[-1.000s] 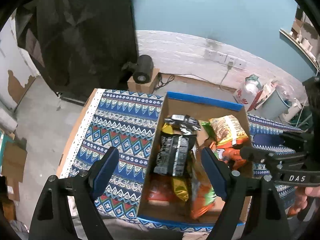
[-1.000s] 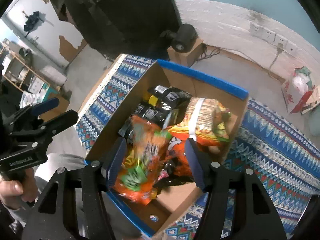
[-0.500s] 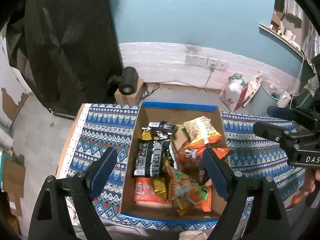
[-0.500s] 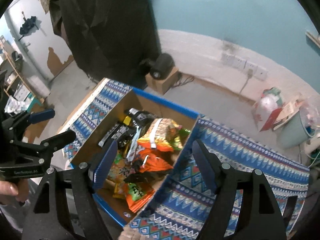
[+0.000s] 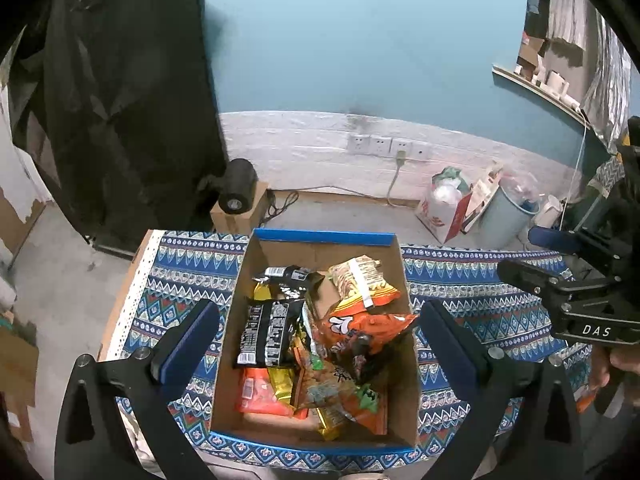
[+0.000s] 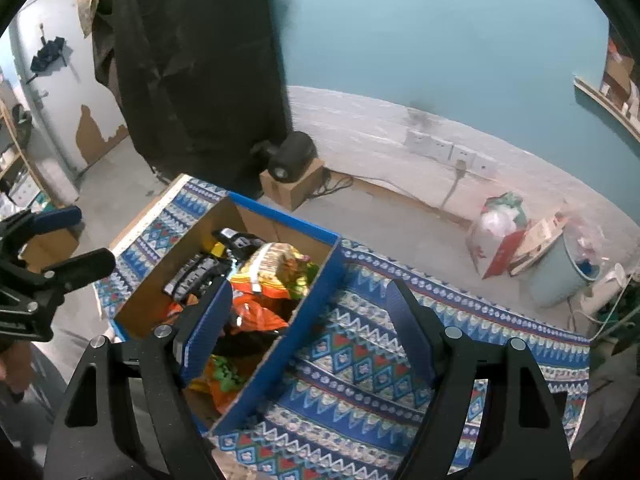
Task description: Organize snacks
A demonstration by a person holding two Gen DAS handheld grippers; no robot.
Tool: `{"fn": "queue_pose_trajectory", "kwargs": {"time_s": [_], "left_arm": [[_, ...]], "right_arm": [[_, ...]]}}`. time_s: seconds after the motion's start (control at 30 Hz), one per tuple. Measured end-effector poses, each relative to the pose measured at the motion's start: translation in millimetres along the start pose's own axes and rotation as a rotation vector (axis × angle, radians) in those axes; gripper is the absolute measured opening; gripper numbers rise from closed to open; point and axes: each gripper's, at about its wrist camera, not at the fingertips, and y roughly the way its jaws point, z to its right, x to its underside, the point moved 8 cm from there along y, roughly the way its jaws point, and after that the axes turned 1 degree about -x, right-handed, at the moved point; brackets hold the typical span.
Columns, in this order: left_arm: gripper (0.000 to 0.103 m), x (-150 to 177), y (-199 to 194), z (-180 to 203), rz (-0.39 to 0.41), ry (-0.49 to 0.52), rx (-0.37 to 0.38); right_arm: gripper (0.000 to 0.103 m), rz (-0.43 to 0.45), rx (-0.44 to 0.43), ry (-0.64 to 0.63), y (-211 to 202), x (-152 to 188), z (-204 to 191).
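The open cardboard box with blue-taped rim (image 5: 320, 237) sits on the table covered in a blue patterned cloth (image 5: 188, 268), filled with snack packets: a black foil bag (image 5: 266, 334), a crumpled orange bag (image 5: 360, 330) and a yellow-orange bag with a white strip (image 5: 362, 282) among them. The left hand-held gripper (image 5: 318, 340) hangs above the box, fingers spread wide and empty. The right hand-held gripper (image 6: 310, 322) hovers over the box's right wall, fingers likewise apart, holding nothing.
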Motion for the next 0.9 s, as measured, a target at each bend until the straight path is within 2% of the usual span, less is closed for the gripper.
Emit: {"fn": "queue_pose_trajectory", "kwargs": {"time_s": [0.43, 0.9], "left_arm": [[0.102, -5, -5, 24, 0.027, 0.052, -0.008], [0.102, -3, 0, 28, 0.018, 0.063, -0.032]], "right_arm": [[0.078, 0.021, 0.014, 0.009, -12, 7, 16], [0.078, 0.024, 0.015, 0.014, -12, 7, 21]]}}
